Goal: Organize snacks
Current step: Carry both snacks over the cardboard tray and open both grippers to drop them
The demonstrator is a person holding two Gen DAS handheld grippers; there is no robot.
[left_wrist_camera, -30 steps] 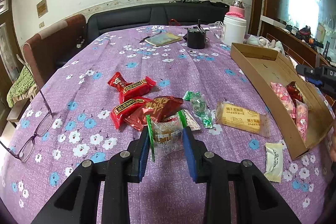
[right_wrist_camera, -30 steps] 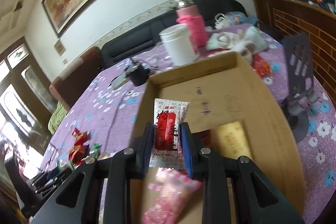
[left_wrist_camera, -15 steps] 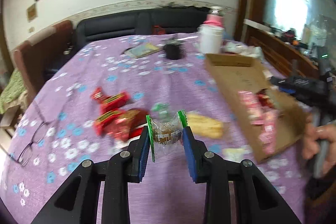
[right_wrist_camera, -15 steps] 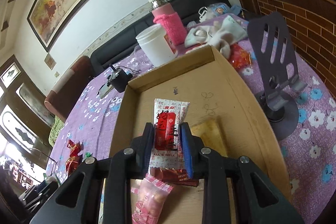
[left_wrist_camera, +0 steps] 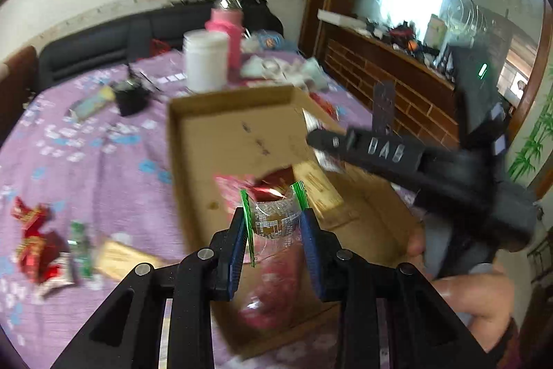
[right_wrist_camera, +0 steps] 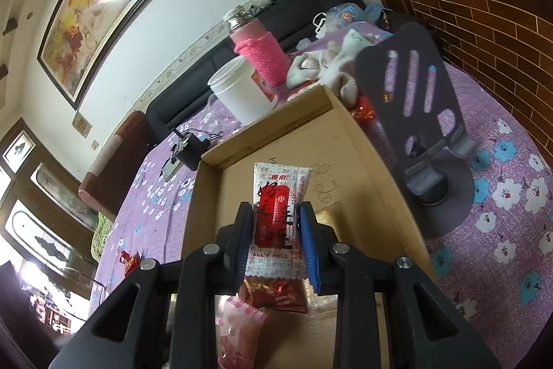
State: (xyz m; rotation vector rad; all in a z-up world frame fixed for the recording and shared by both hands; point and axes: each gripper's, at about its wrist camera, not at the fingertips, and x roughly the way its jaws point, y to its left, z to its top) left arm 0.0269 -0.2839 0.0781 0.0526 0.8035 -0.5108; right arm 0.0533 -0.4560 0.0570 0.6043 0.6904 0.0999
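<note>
Snacks are pinched in both sets of fingers: the left gripper (left_wrist_camera: 274,239) holds a clear green-edged packet (left_wrist_camera: 273,221) narrowly between its blue pads, and the right gripper (right_wrist_camera: 274,239) clamps a white-and-red packet (right_wrist_camera: 276,217). A second ago the left packet hung over the loose pile on the purple desk (left_wrist_camera: 103,168); now it sits above the near end of the cardboard box (left_wrist_camera: 221,134), so its drop-off looks close. The right packet has stayed over the box floor, a little nearer the far wall. Below the fingers the box holds a pink packet (right_wrist_camera: 238,331), a red one (right_wrist_camera: 276,294) and a yellow biscuit pack (left_wrist_camera: 316,185). Left of the box, red candies (left_wrist_camera: 34,241) wait on the desk.
</note>
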